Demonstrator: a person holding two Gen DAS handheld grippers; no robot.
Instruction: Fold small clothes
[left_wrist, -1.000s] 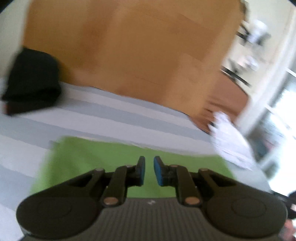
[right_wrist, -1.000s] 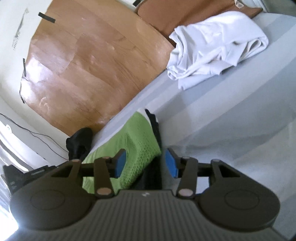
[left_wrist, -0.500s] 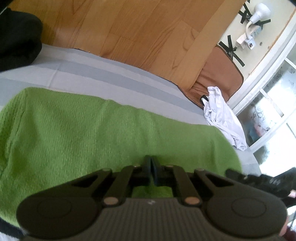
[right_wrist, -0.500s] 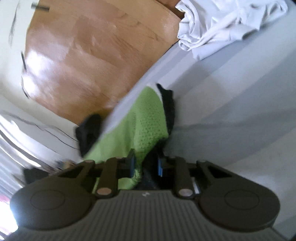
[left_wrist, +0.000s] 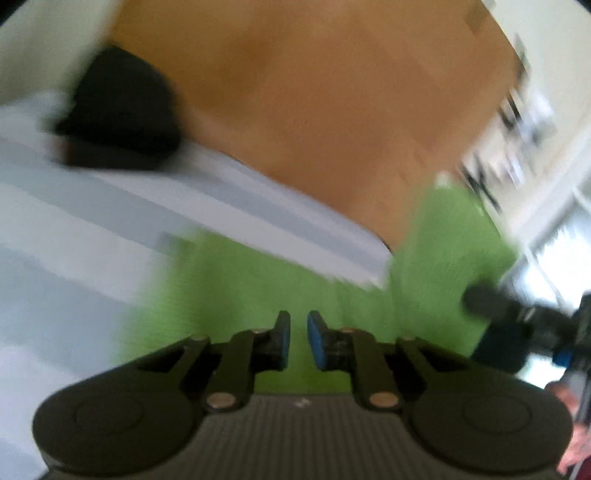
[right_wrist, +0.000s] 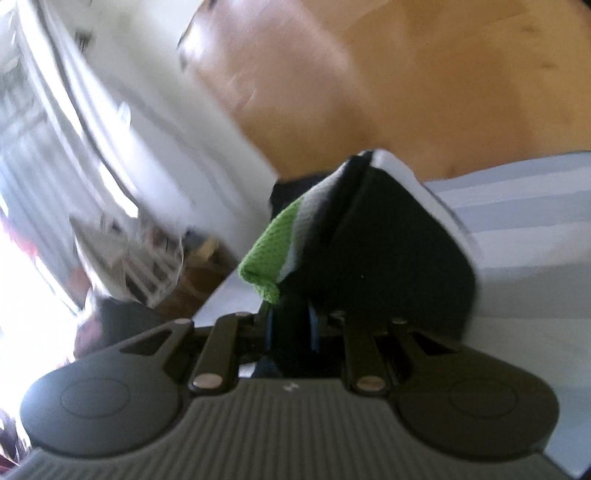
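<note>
A green knit garment with a black inside lies on the striped sheet. Its right side is lifted into a raised flap. My left gripper hovers over the near part of the cloth, and its jaws are opening, a narrow gap with nothing between the blue pads. My right gripper is shut on the garment's edge, green, white and black layers folding up over the fingers. In the blurred left wrist view the right gripper shows at the right, holding that flap up.
A folded black garment sits at the sheet's far left edge. Wooden floor lies beyond the bed. A hand shows at the lower right. White wall and window glare fill the right wrist view's left side.
The left pads, pressed together on the green cloth half a second ago, have parted and drawn back. The right gripper closed on the garment's edge, lifted it and swung left.
</note>
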